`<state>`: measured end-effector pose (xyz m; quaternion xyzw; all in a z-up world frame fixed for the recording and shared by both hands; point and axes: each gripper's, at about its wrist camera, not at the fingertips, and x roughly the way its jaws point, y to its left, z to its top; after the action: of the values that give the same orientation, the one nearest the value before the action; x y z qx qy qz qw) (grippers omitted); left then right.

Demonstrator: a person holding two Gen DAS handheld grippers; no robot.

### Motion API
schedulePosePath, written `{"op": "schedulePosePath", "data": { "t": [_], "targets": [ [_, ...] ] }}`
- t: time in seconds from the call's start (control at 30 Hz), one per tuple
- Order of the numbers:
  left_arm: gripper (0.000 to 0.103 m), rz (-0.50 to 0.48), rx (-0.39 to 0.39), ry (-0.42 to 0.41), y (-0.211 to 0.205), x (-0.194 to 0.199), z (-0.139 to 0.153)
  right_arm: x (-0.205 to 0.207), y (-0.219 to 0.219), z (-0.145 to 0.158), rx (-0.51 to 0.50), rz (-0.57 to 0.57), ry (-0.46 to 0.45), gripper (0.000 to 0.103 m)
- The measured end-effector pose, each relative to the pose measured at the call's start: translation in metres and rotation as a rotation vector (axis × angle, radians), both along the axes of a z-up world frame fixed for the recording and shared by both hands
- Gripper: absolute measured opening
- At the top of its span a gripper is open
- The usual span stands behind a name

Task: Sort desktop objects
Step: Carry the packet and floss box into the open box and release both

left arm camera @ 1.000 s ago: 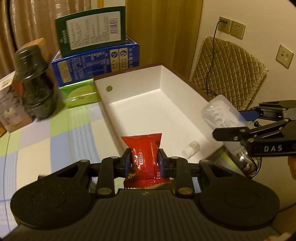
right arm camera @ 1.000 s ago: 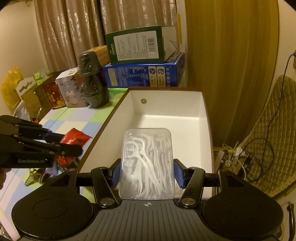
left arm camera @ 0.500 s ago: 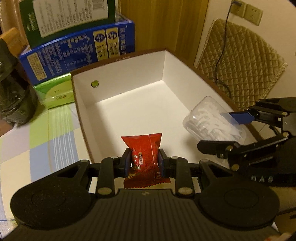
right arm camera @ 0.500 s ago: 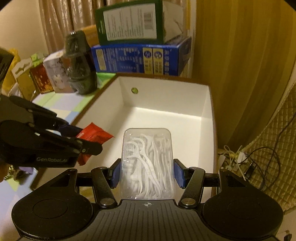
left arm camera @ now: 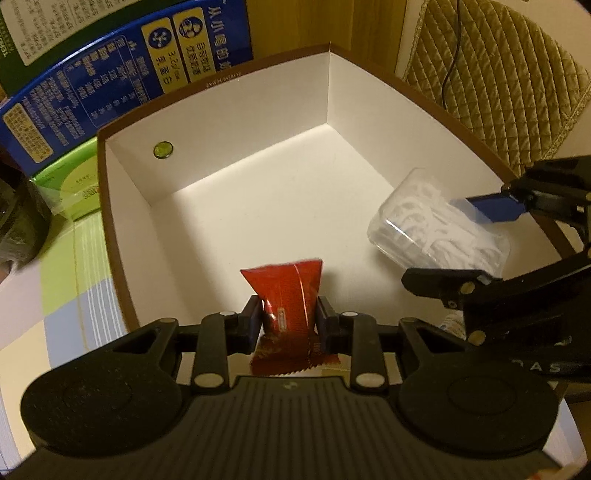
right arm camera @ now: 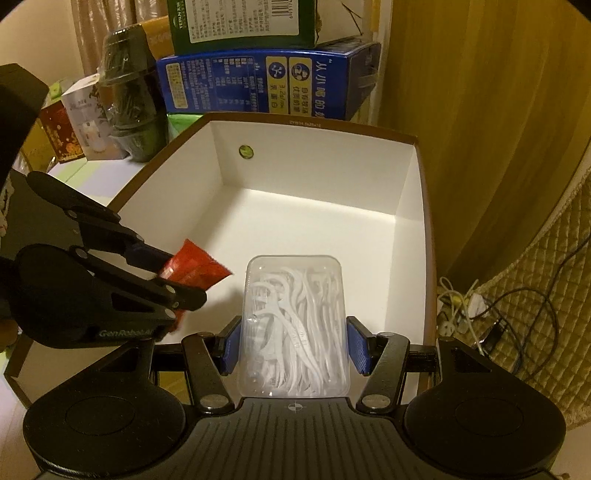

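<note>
My left gripper point(left arm camera: 286, 321) is shut on a red snack packet point(left arm camera: 286, 295) and holds it over the near end of the white-lined box point(left arm camera: 258, 206). My right gripper point(right arm camera: 295, 349) is shut on a clear case of white floss picks point(right arm camera: 295, 325), held over the same box point(right arm camera: 314, 229). The case also shows at the right of the left wrist view point(left arm camera: 436, 236), and the red packet at the left of the right wrist view point(right arm camera: 192, 271). A small white bottle point(left arm camera: 452, 325) peeks out behind the right gripper's finger.
Behind the box stand a blue carton point(right arm camera: 266, 88) with a green carton point(right arm camera: 243, 22) on top, a dark wrapped bottle point(right arm camera: 129, 92) and small gift boxes point(right arm camera: 74, 129). A light green packet point(left arm camera: 74, 184) lies on the checked tablecloth point(left arm camera: 55, 295). A quilted chair point(left arm camera: 491, 66) and cables point(right arm camera: 480, 314) are to the right.
Both grippers have moved forward and down over the box, still holding their loads. The box now fills both views.
</note>
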<state>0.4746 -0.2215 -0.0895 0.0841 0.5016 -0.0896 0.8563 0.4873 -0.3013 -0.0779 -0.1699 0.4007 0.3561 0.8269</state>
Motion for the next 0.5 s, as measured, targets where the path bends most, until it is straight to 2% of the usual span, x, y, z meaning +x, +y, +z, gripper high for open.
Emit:
{"op": "schedulePosePath", "data": {
  "t": [0.13, 0.2, 0.5],
  "targets": [
    [0.026, -0.005, 0.007, 0.005, 0.001, 0.003, -0.003, 0.002, 0.005, -0.002, -0.026, 0.025, -0.015, 0.055],
    [0.034, -0.007, 0.012, 0.006, 0.001, 0.004, -0.002, 0.004, 0.008, -0.002, -0.041, 0.039, -0.017, 0.055],
    [0.037, -0.033, 0.033, -0.013, 0.002, 0.004, 0.003, 0.006, 0.021, -0.007, -0.117, 0.160, -0.036, 0.055]
  ]
}}
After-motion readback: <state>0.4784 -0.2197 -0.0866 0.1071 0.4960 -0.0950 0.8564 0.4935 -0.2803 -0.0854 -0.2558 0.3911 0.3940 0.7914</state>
